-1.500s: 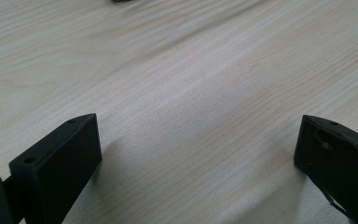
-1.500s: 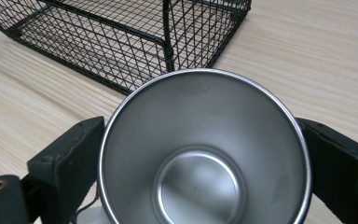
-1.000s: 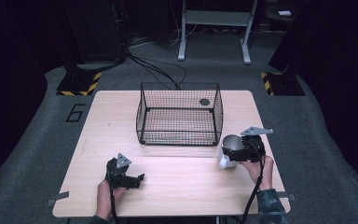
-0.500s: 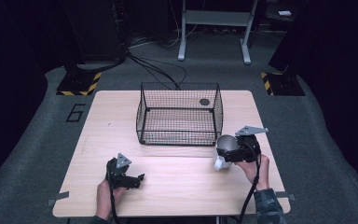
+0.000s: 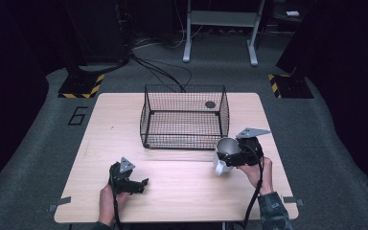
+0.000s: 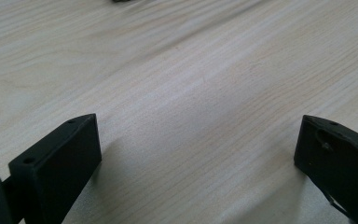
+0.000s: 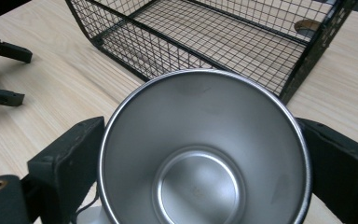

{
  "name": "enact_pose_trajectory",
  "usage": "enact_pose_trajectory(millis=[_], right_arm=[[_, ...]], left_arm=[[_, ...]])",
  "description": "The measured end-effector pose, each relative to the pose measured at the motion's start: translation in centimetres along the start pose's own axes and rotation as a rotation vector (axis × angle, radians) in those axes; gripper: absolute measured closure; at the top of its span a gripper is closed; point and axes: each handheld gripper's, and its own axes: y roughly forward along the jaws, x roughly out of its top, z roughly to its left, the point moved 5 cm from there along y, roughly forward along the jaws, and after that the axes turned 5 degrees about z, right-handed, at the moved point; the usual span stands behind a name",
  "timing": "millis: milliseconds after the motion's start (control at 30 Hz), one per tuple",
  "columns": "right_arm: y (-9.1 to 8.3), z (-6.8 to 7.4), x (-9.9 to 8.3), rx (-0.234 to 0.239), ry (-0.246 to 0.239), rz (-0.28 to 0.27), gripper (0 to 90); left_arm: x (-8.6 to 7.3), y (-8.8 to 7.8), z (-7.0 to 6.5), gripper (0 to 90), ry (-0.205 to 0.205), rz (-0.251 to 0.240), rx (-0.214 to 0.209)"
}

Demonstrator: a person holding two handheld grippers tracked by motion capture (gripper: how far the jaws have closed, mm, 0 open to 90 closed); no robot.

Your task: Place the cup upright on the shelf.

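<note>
High view: a pale wooden tabletop point(image 5: 100, 143) carrying a black wire basket point(image 5: 184, 117) at its centre, toward the 12 o'clock edge. The basket stands upright, open at the top; a small dark round object point(image 5: 210, 104) lies at its far right corner, and whether it rests inside the basket or on the wood behind it cannot be told.

The right gripper point(image 5: 230, 157), held in the person's right hand point(image 5: 258, 172), lies at about 4 o'clock from the basket, just beside its near right corner. Its fingers are clamped on a metal cup point(image 5: 225, 149), one black finger on either side of the cup wall. The cup is tilted, with its mouth turned toward the basket at roughly 11 o'clock. A grey three-cornered plate point(image 5: 253, 132) sits on top of this gripper, and its cable point(image 5: 255, 191) runs back along the forearm.

Right gripper view: the metal cup point(image 7: 205, 154) is seen mouth-on, its brushed inner wall and round bottom visible and nothing inside it. The fingers point(image 7: 67, 161) press against its rim at 9 and 3 o'clock. Beyond the rim, the wire basket point(image 7: 205, 42) stands close by at 12 o'clock.

The left gripper point(image 5: 143, 182), in the left hand point(image 5: 108, 199), sits at about 7 o'clock from the basket, well apart from the cup, low over the wood. Left gripper view: its fingers point(image 6: 60, 161) stand wide apart, with bare wood grain between them.
</note>
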Motion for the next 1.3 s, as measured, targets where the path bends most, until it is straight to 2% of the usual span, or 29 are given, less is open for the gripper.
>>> enact_pose_trajectory(millis=[767,1300], right_arm=[[0.6,2.5,2.9,0.068,-0.057,-0.010,5.7],[0.5,3.5,5.3,0.086,-0.087,-0.023,5.7]], left_arm=[[0.0,0.0,0.0,0.5,0.000,0.001,0.000],[0.0,0.0,0.0,0.5,0.000,0.000,0.000]])
